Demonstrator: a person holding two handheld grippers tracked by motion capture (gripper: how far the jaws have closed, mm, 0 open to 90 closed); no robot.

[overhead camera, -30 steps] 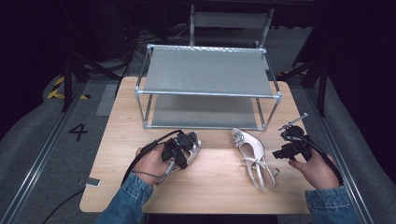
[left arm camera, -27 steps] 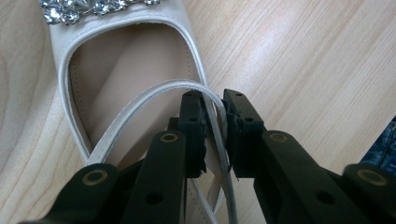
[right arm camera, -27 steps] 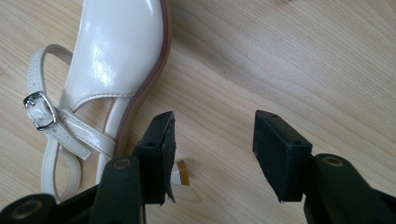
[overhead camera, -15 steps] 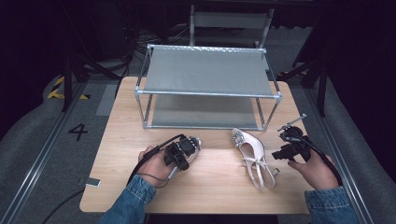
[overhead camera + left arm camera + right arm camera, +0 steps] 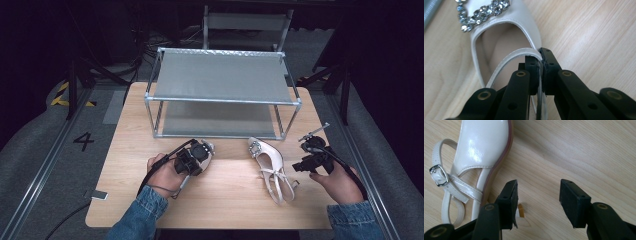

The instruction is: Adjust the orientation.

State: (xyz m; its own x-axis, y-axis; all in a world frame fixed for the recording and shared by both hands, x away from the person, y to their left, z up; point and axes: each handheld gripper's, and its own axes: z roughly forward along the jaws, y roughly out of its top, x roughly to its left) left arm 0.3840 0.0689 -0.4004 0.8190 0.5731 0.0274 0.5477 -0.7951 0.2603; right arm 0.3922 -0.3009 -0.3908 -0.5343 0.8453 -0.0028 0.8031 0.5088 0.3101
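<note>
A cream slingback shoe (image 5: 506,32) with a rhinestone buckle lies on the wooden table (image 5: 225,200). My left gripper (image 5: 541,56) has just been closing and is now shut on the shoe's thin heel strap (image 5: 511,56). From above, the left gripper (image 5: 200,152) covers most of that shoe, leaving only the toe (image 5: 210,147) in sight. The matching shoe (image 5: 270,167) lies to the right, toe toward the rack. My right gripper (image 5: 298,166) stands open beside that shoe's heel. In the right gripper view its jaws (image 5: 537,195) hold nothing, with the shoe (image 5: 484,147) to their left.
A two-tier metal rack (image 5: 222,101) stands at the back of the table, both shelves bare. A chair (image 5: 247,22) stands behind it. A small flat object (image 5: 100,195) lies at the table's front left corner. Bare wood lies between the two shoes.
The left hand has shifted only slightly over its shoe. The right hand and the other shoe have kept still.
</note>
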